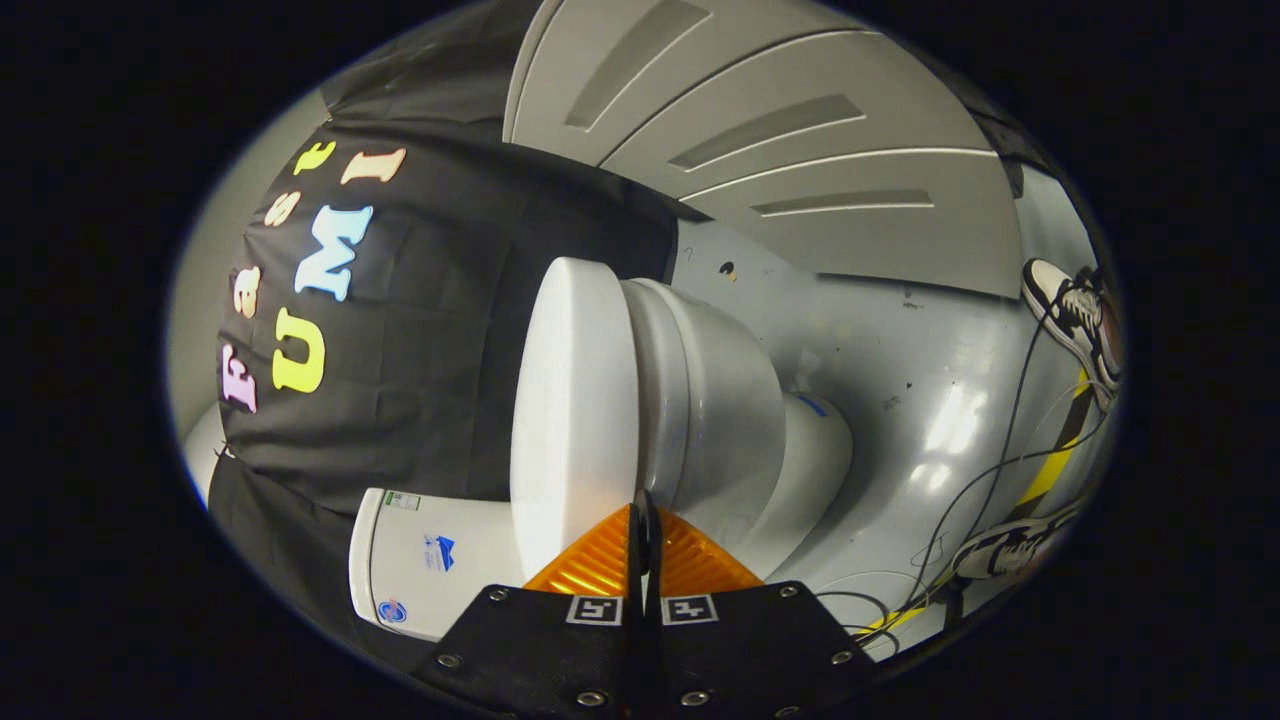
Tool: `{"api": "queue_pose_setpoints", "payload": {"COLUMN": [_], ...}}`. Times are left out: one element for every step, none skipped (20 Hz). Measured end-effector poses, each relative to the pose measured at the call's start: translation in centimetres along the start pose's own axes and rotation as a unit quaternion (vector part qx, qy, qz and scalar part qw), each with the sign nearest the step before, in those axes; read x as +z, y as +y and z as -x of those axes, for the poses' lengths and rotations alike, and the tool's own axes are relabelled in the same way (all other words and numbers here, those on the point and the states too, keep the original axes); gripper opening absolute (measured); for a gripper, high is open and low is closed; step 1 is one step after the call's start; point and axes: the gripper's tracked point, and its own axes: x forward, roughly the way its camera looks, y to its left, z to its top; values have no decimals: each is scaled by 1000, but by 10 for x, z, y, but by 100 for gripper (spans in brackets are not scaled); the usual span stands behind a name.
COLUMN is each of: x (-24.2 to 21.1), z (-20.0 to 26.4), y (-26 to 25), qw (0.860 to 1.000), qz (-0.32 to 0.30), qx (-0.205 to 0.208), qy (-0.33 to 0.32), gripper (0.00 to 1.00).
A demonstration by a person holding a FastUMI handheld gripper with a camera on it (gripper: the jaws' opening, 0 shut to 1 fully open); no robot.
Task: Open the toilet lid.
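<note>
The view is rolled sideways, so the floor runs up one side. The white toilet lid (575, 400) lies shut on the seat and bowl (720, 400), with the pedestal (815, 450) beyond. The tank (430, 560) stands behind the lid, beside my fingers. My gripper (645, 515) is shut, its orange fingers (590, 570) pressed together with nothing seen between them. The tips sit right at the seam where the lid's edge meets the seat; whether they touch it I cannot tell.
The grey floor (900, 350) carries black cables (990, 470) and a yellow-black tape strip (1050, 465). A person's two sneakers (1075, 315) (1010, 550) stand on it near the toilet. Grey panelled wall (800, 130) rises beyond; black cloth hangs behind the tank.
</note>
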Motion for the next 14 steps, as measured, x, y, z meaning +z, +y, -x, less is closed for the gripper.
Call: {"api": "queue_pose_setpoints", "payload": {"x": [0, 0, 1, 4, 5, 7, 7, 7, 7, 7, 6, 5, 5, 5], "z": [2, 3, 6, 9, 12, 16, 20, 23, 26, 28, 30, 33, 35, 36], "y": [3, 6, 9, 16, 24, 33, 40, 48, 53, 58, 63, 68, 71, 74], "qw": [1000, 999, 999, 997, 996, 995, 994, 992, 991, 990, 989, 987, 984, 982], "qz": [17, 37, 54, 70, 88, 102, 112, 121, 127, 134, 144, 158, 172, 184], "qx": [-2, -6, -10, -12, -12, -13, -14, -17, -22, -26, -26, -26, -27, -29], "qy": [3, 5, 5, 2, -2, -8, -14, -17, -20, -21, -22, -22, -22, -23], "gripper": [0, 0, 0, 0, 0, 0, 0, 0, 0, 0, 0, 0, 0, 0]}}
